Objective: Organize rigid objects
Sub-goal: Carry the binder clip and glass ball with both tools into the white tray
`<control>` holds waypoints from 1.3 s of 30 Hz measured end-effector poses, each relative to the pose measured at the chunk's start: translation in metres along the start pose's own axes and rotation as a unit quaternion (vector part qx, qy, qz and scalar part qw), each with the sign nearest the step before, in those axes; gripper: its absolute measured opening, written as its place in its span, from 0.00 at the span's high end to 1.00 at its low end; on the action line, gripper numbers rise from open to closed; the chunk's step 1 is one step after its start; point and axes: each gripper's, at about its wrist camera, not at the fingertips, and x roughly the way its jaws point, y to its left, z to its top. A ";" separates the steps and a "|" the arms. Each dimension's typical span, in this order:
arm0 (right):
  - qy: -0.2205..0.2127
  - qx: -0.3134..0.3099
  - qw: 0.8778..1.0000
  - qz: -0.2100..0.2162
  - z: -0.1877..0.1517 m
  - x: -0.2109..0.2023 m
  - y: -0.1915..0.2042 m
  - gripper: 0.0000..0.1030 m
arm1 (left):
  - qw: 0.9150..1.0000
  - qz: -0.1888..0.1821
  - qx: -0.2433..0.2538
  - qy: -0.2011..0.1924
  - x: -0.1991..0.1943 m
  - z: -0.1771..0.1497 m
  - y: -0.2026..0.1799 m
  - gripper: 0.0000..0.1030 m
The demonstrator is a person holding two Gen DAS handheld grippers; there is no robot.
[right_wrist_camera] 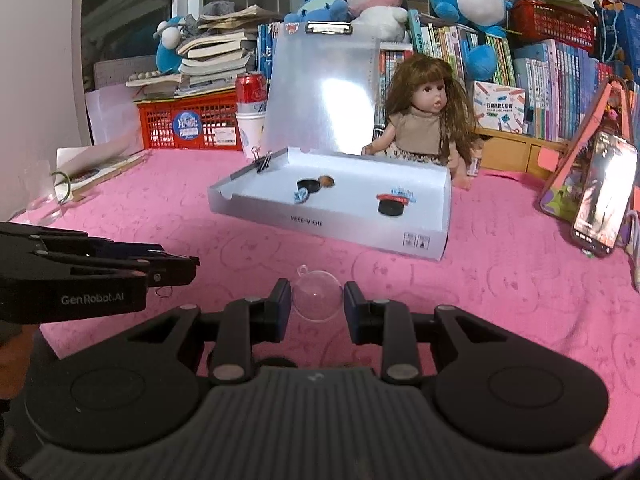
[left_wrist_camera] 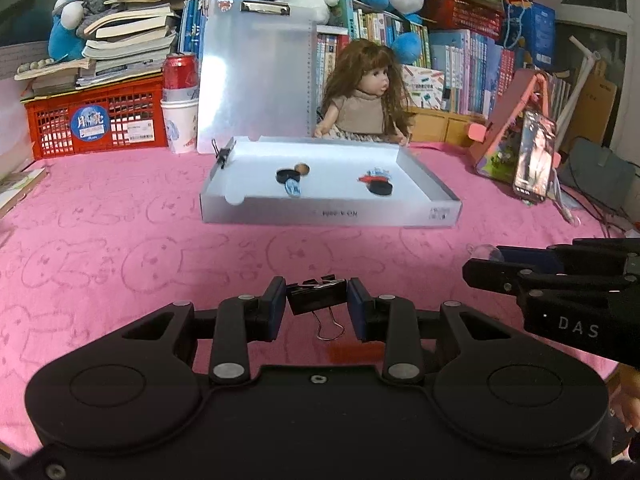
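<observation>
Now binder clip (left_wrist_camera: 317, 298) pinched in left hand-held gripper (left_wrist_camera: 317, 305)

Right gripper (left_wrist_camera: 480, 272) body, at 3 o'clock in the left wrist view: "DAS". Left gripper (right_wrist_camera: 188, 266) body, at 9 o'clock in the right wrist view: "GenRobot.AI". Box (right_wrist_camera: 320, 224) print: inverted, unreadable.

Pink blanket (left_wrist_camera: 120, 208), white box (left_wrist_camera: 328, 212), doll (left_wrist_camera: 366, 100), red crate (left_wrist_camera: 96, 120), phone (left_wrist_camera: 534, 156), paper cup (left_wrist_camera: 180, 126)
</observation>
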 end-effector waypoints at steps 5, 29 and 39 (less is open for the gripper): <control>-0.005 0.014 1.000 -0.007 0.021 0.007 -0.011 0.68 | 1.000 -0.001 -0.009 -0.005 0.006 0.024 0.004 0.69; 0.037 0.100 0.994 -0.017 0.084 0.094 -0.061 0.67 | 0.997 -0.014 -0.048 0.050 0.109 0.110 0.028 0.69; 0.071 0.148 0.986 -0.014 0.084 0.134 -0.086 0.67 | 0.994 0.005 -0.069 0.089 0.162 0.109 0.044 0.69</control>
